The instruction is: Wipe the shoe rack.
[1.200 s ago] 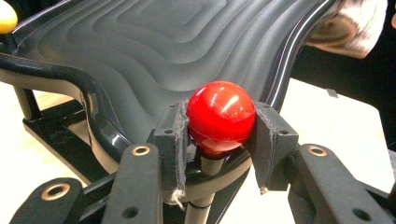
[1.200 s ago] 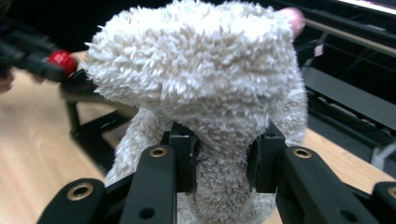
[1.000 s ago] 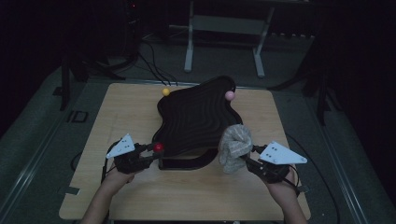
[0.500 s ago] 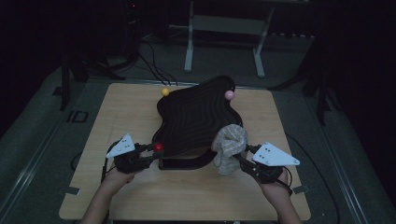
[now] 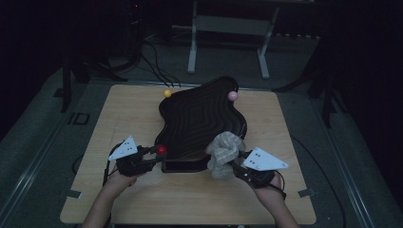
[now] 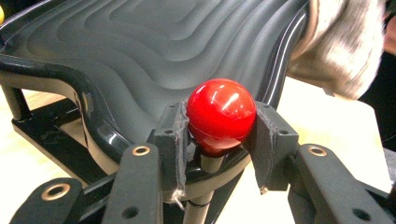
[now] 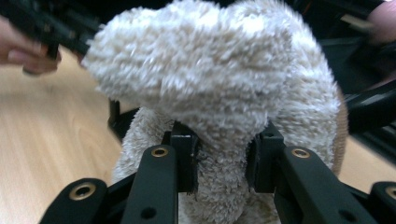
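Clearly risky: left gripper [image 6: 219,135] clamped on glossy red ball knob [image 6: 221,114] of wavy black plastic tray [image 5: 199,118]; right gripper [image 7: 219,158] pinching fluffy beige cloth [image 7: 219,84] beside tray's near edge. Hard wiping could tip tray, pop knob free.

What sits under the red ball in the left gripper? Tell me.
Under the red ball, clamped by the left gripper, a short pale stem runs down at the black ridged tray's rim. The jaws and rim cover where that stem ends.
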